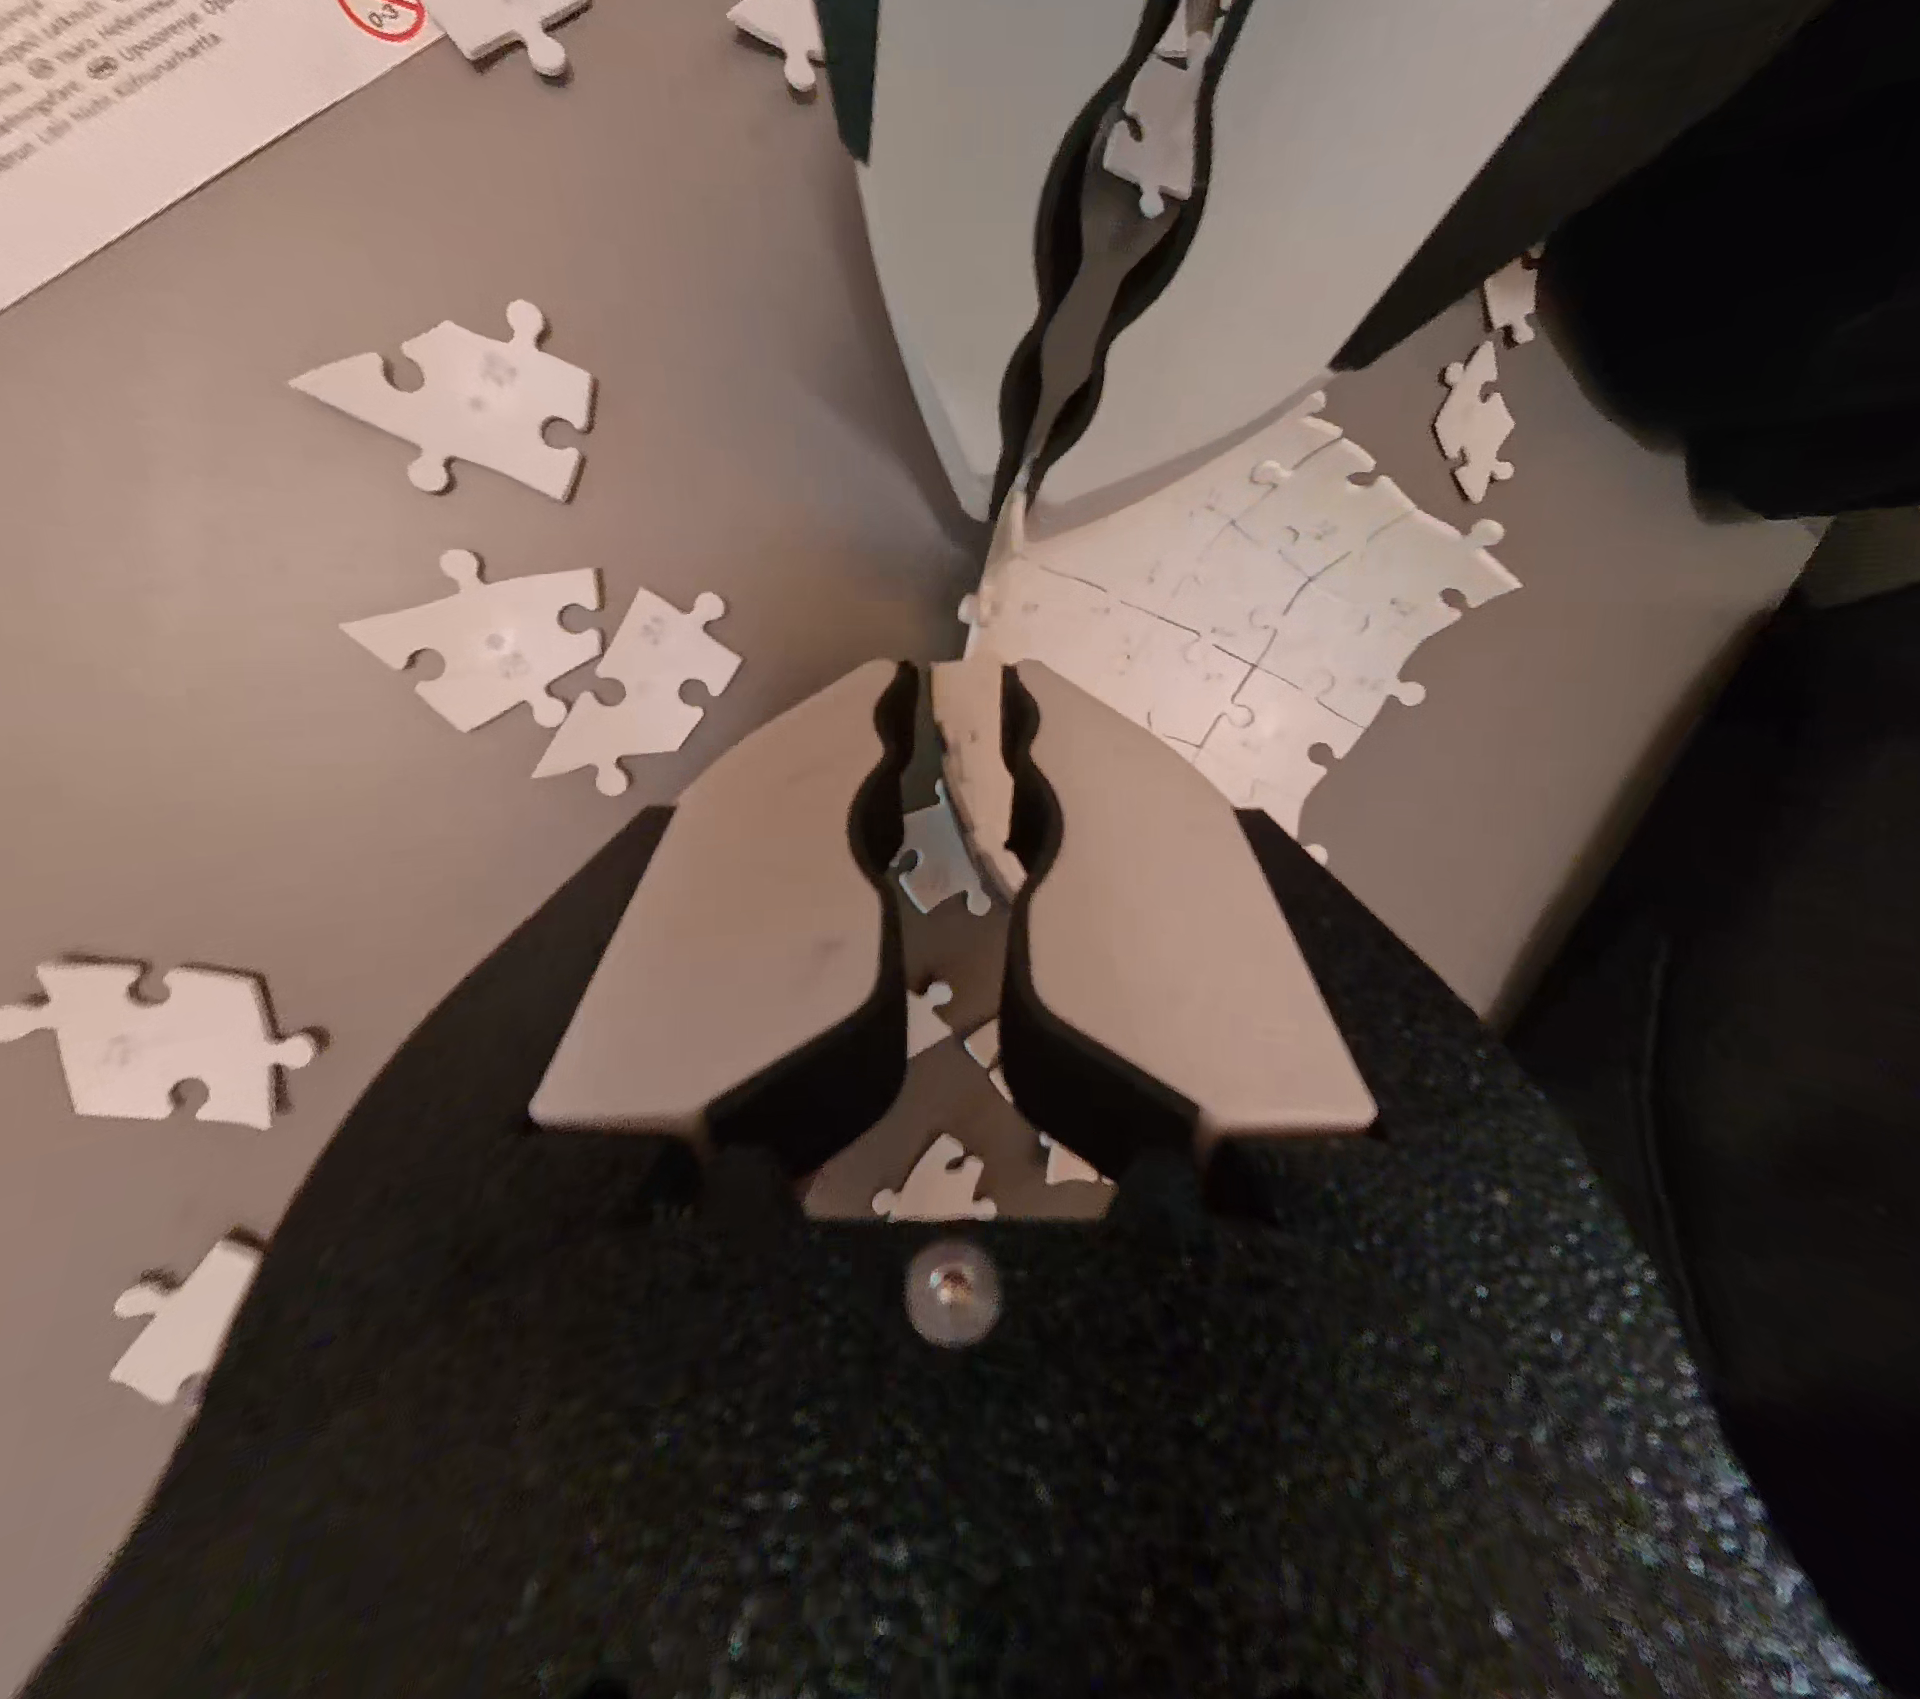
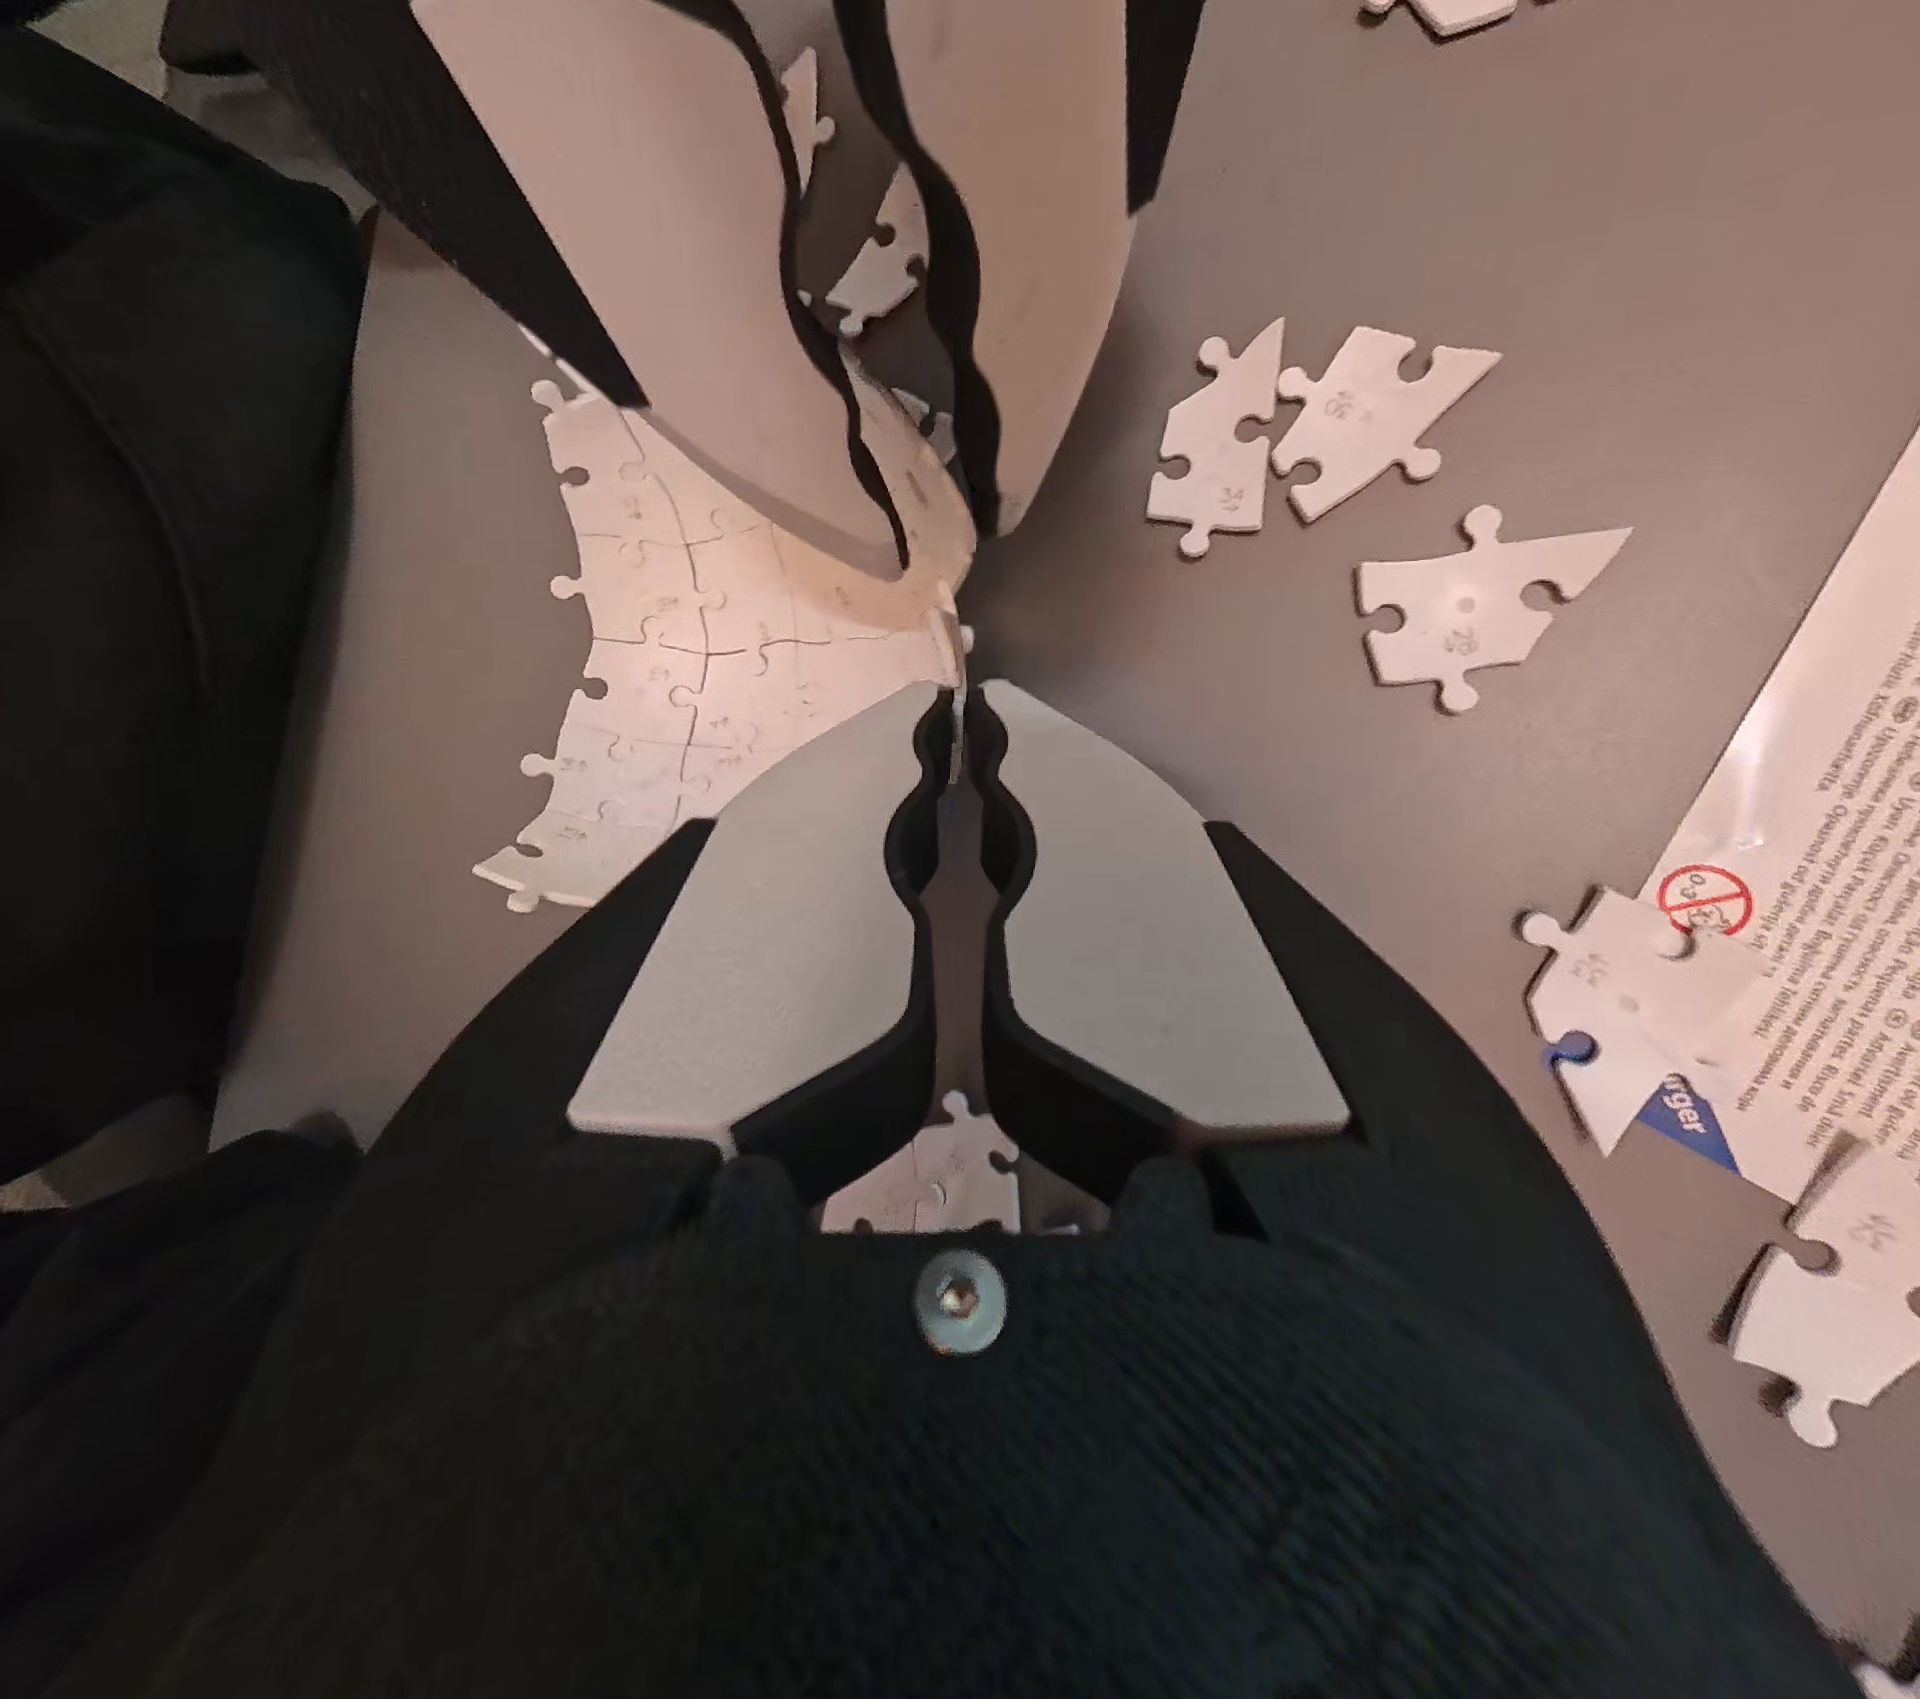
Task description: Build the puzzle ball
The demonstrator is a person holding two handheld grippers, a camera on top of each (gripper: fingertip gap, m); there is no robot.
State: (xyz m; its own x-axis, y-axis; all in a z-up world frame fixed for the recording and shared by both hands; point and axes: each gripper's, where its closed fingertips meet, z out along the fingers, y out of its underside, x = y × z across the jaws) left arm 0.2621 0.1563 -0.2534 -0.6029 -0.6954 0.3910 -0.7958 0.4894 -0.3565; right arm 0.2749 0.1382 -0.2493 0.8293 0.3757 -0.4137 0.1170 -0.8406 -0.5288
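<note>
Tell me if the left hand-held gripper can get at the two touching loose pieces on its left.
Probably yes: the two pieces lie uncovered on the table, but the left hand-held gripper has the assembled puzzle's edge between its fingers.

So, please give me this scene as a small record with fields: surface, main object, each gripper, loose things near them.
surface: grey table
main object: curved white assembly of joined puzzle pieces, raised at one edge
left gripper: fingers around a white piece at the assembly's edge; right pad touches it, a gap shows at the left pad
right gripper: closed on the thin edge of the assembly
loose pieces: white puzzle pieces scattered on the table
other: printed paper sheet, one piece lying on it
</note>
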